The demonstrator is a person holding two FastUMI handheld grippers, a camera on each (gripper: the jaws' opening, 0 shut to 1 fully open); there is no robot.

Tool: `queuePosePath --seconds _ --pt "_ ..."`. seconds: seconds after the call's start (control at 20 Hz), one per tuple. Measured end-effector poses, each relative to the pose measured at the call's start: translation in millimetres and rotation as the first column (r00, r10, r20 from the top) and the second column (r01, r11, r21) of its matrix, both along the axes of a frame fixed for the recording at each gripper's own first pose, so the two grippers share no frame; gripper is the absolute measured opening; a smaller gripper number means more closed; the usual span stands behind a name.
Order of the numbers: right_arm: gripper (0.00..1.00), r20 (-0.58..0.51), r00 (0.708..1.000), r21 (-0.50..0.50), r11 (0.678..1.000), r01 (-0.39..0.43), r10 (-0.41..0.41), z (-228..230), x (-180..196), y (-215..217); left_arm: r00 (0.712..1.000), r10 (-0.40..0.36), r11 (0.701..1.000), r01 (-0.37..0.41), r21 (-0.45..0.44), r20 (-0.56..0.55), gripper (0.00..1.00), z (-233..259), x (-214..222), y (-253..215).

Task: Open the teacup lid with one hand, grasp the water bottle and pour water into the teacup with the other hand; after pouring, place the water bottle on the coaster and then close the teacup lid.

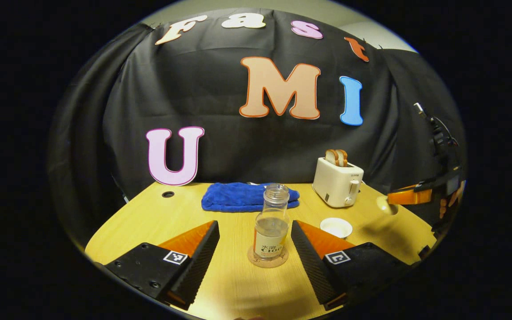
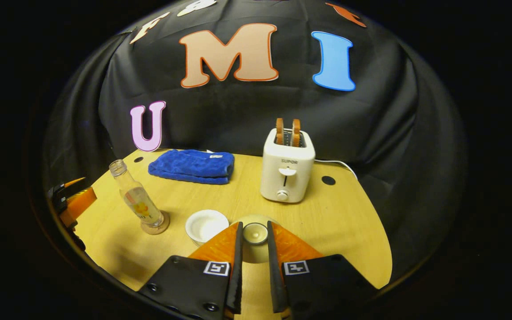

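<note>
Right gripper [image 2: 254,249] pinches the teacup lid [image 2: 254,232] by its knob, held aloft; left gripper [image 1: 254,242] stands wide apart, empty, astride the water bottle [image 1: 272,224] on its coaster [image 1: 267,261]. Lid should descend level, centred over the teacup [image 2: 206,226].

The room is dim apart from the wooden table [image 1: 238,284], which catches warm light from above and glows yellow. In the left gripper view a soft, blurry shadow falls on the tabletop to the right of the teacup [image 1: 336,227], and the water bottle [image 1: 271,224] shows small highlights on its clear neck. The black cloth swallows light and shows only faint sheen along its folds. Both views bend strongly toward the rim; the table's edge curves and darkens there. In the right gripper view the toaster [image 2: 287,166] stands sharp, with mild glare on its white front
</note>
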State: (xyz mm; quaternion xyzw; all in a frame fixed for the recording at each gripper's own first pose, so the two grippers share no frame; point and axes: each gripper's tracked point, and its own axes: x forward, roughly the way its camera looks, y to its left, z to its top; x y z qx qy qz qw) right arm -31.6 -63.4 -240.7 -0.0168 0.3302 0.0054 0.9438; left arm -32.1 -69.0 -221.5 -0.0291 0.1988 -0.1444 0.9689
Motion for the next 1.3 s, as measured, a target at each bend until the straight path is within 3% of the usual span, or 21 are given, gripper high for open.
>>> queuePosePath --seconds 0.5,1.0,1.3 --pt "0.3 -0.024 0.998 -0.037 0.997 0.064 -0.065 9.9 -40.4 -33.3 0.987 -0.121 0.992 0.124 0.028 -0.104 0.96 -75.0 17.6 -41.3" --pt "0.3 -0.071 0.993 -0.116 0.989 0.088 -0.097 14.1 -67.2 -55.9 0.992 -0.075 0.997 0.075 -0.006 -0.097 0.96 -106.8 34.8 -44.2" --pt "0.3 -0.09 0.994 -0.145 0.988 0.051 -0.064 11.6 -71.3 -44.0 0.993 -0.074 0.997 0.072 -0.021 -0.092 0.77 -112.2 41.3 -43.1"
